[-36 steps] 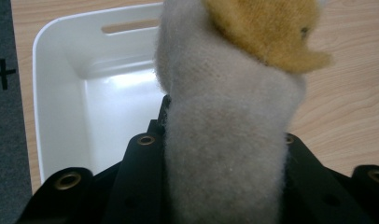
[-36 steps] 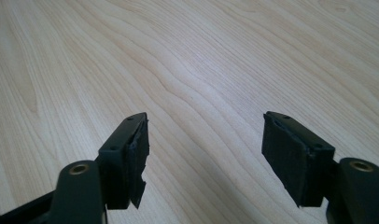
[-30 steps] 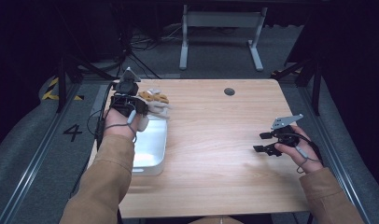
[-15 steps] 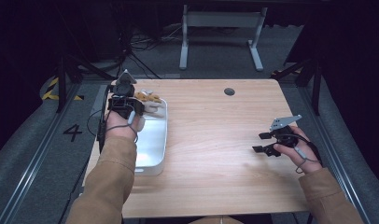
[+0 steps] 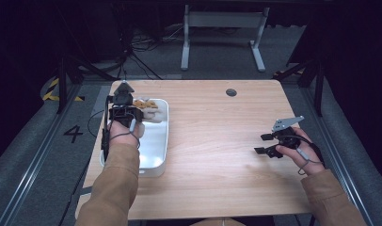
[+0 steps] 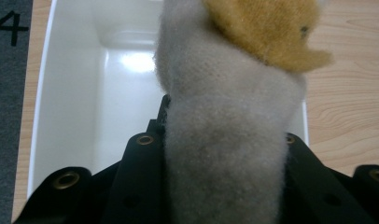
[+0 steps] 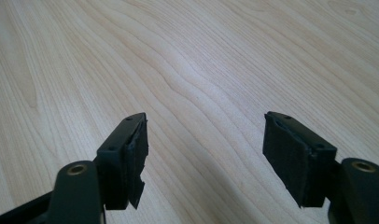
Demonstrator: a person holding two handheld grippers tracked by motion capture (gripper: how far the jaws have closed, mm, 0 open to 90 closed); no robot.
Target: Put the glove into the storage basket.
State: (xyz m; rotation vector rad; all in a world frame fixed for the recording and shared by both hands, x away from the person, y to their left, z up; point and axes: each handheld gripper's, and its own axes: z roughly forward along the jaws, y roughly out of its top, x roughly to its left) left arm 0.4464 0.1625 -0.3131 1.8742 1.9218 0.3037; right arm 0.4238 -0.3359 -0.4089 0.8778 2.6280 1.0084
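Our left gripper (image 6: 225,158) clamped on fuzzy grey-and-tan plush toy (image 6: 234,116) over white tray (image 6: 71,107); our right gripper (image 7: 204,154) agape, empty.

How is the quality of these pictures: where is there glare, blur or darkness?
High view: the light wooden table is well lit, the floor behind it is very dark. Left gripper view: the grey and orange plush toy is close to the lens and soft, and a bright glare spot lies on the floor of the white plastic tray. Right gripper view: sharp wood grain, with a faint shadow between the open jaws.

table (image 5: 217,141) brightly lit | surroundings dark | glare in tray (image 6: 136,63) | close plush (image 6: 229,140) blurred
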